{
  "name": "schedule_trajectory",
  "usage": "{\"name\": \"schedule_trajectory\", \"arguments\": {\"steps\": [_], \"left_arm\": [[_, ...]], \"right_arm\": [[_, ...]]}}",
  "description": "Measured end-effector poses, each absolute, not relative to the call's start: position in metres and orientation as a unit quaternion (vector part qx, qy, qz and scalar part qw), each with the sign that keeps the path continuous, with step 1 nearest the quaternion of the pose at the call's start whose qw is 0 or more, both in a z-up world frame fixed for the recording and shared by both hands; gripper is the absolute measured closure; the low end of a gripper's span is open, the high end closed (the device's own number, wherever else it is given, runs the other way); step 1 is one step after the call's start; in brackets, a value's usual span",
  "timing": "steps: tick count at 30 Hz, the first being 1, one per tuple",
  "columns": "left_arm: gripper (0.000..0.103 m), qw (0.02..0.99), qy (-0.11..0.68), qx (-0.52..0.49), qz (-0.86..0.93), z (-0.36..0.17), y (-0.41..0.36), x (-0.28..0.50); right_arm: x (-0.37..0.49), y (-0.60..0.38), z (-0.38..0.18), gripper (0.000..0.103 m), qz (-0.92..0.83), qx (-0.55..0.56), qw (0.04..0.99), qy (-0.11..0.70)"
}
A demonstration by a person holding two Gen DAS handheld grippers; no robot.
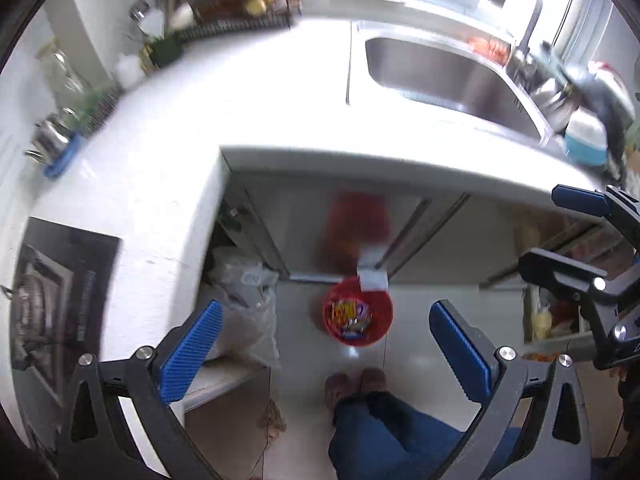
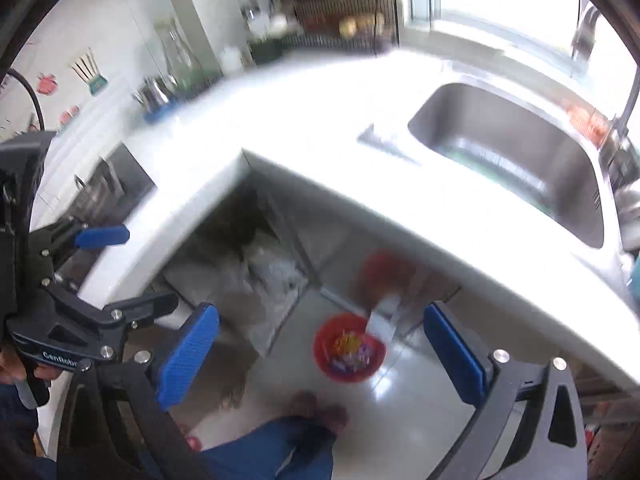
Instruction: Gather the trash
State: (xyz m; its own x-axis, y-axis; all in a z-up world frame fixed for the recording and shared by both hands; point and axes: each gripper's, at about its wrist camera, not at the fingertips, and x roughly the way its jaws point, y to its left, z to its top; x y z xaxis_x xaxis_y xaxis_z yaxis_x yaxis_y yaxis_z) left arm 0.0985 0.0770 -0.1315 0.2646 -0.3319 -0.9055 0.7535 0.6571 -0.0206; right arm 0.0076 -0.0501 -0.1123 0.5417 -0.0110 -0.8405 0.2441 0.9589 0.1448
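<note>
Red bin (image 1: pixel 357 312) on floor holds wrappers (image 1: pixel 350 317); left gripper (image 1: pixel 324 344) and right gripper (image 2: pixel 320 350) fingers spread, empty; table (image 1: pixel 248 120) appears clear, collection seemingly near done.

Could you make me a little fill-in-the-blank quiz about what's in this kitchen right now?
1. The bin on the floor holding colourful wrappers is ____ in colour.
2. Both the left gripper and the right gripper have their jaws ____, with nothing between them.
3. The sink set in the white countertop is made of ____.

Missing words: red; open; metal
</note>
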Motion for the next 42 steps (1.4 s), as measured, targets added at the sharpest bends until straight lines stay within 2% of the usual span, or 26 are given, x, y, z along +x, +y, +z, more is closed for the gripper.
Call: {"name": "schedule_trajectory", "arguments": {"steps": [5,15,23,30,42], "left_arm": [[0.000,0.797,0.450,0.183,-0.359,-0.073,0.096,0.088],[0.000,0.836,0.408,0.142,-0.339,-0.014,0.120,0.069],[0.000,0.870,0.384,0.132,-0.279,0.002,0.121,0.023],[0.000,0.897,0.381,0.063,-0.214,0.012,0.119,-0.044],[0.000,0.910,0.373,0.047,-0.174,0.024,0.105,-0.123]], "right_arm": [[-0.009,-0.041,-0.063,0.001,-0.088,0.108,0.890,0.433],[-0.022,-0.026,-0.025,0.000,-0.094,0.096,0.912,0.387],[-0.038,-0.035,-0.005,0.001,-0.029,0.071,0.929,0.361],[-0.079,-0.053,0.015,0.001,0.042,0.026,0.933,0.357],[-0.133,-0.068,0.023,0.001,0.089,0.009,0.933,0.349]]}}
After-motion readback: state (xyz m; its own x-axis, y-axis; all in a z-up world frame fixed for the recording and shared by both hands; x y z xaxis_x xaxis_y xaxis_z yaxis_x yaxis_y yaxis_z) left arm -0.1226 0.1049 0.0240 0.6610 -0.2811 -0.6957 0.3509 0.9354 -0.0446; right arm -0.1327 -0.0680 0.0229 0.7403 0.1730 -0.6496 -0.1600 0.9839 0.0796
